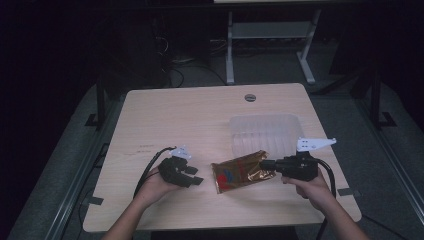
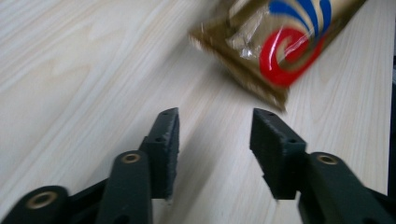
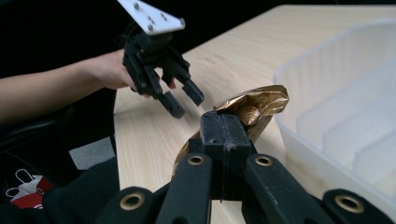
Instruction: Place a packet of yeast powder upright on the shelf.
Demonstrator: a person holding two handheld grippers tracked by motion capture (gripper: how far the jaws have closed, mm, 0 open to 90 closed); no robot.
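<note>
On my table (image 1: pixel 150 115): one gold foil packet (image 1: pixel 240 172), one clear ribbed tray (image 1: pixel 265 131), two grippers. The packet lies near the front edge, just in front of the tray; I cannot tell whether they touch. My right gripper (image 1: pixel 265 164) has its jaws clenched on the packet's crumpled right end. My left gripper (image 1: pixel 194 176) hangs released, jaws apart with bare wood between them, the packet just beyond their tips. The packet's red-and-blue print is blurred and cut off in the left gripper view.
</note>
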